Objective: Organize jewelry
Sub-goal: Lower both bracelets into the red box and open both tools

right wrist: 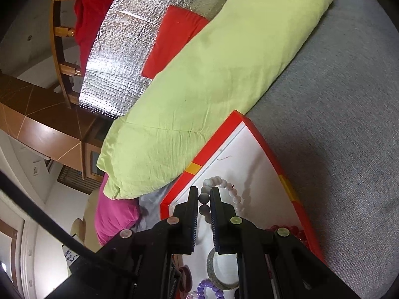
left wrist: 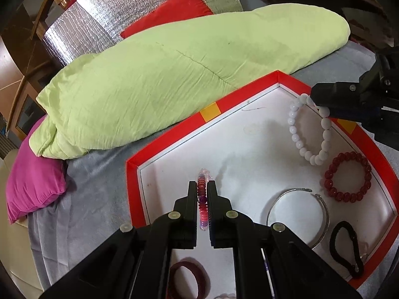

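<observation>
A shallow red-rimmed box with a white floor [left wrist: 174,134] lies on a grey bed. My left gripper [left wrist: 201,186] is shut on a pink, purple and clear bead bracelet [left wrist: 202,194], held edge-on above the box floor. My right gripper [right wrist: 204,191] is shut on a white bead bracelet [left wrist: 309,129], which hangs over the box's far right part; it also shows in the right wrist view [right wrist: 230,189]. On the box floor lie a dark red bead bracelet [left wrist: 348,177], a silver bangle [left wrist: 299,219] and a black hair tie [left wrist: 346,246].
A light green pillow [left wrist: 174,74] lies along the box's far side. A magenta cushion [left wrist: 35,182] sits at the left. A maroon band [left wrist: 189,279] lies in the box near my left gripper. A purple bead bracelet [right wrist: 208,290] lies under my right gripper.
</observation>
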Motion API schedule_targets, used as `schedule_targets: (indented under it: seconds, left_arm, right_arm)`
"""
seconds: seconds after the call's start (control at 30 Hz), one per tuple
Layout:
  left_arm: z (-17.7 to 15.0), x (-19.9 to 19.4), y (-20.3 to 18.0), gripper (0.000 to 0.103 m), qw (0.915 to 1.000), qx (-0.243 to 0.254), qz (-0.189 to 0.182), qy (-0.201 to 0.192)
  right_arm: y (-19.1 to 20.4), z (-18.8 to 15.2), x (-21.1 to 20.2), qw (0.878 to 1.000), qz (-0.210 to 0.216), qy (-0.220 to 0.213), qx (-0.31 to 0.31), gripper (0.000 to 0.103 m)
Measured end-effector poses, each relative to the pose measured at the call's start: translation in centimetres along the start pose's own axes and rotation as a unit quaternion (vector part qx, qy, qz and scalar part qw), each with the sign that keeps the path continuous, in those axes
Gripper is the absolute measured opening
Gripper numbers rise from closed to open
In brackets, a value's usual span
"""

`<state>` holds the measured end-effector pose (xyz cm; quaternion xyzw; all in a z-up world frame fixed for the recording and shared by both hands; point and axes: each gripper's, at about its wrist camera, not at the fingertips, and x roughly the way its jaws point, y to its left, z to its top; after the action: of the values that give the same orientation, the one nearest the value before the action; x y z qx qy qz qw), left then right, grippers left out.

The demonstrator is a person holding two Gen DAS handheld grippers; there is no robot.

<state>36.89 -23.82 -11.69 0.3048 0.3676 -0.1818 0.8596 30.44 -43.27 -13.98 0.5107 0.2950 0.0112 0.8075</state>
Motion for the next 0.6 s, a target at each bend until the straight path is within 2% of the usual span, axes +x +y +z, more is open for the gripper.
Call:
schedule_targets:
  seconds: [0.3,0.5,0.6]
  left_arm:
    - [-0.9,1.5,0.8,0.008,0.9988,-0.025,-0.02,0.037]
    - [-1.6,2.0,1.4,0.008,0.9969,-0.044,-0.044,0.049]
    - [-1.9,2.0,1.8,0.008,0.9961,-0.051,-0.055,0.047]
  right_arm:
    - [-0.8,-0.1,0.4,1.0,-0.026,0.008,0.009,0.011]
    - [-1.3,-0.1,0.7,0.999,-0.049,0.011,0.014,0.013]
    - [-1.3,-0.2,0.9,0.999,-0.048,0.016,0.017,0.013]
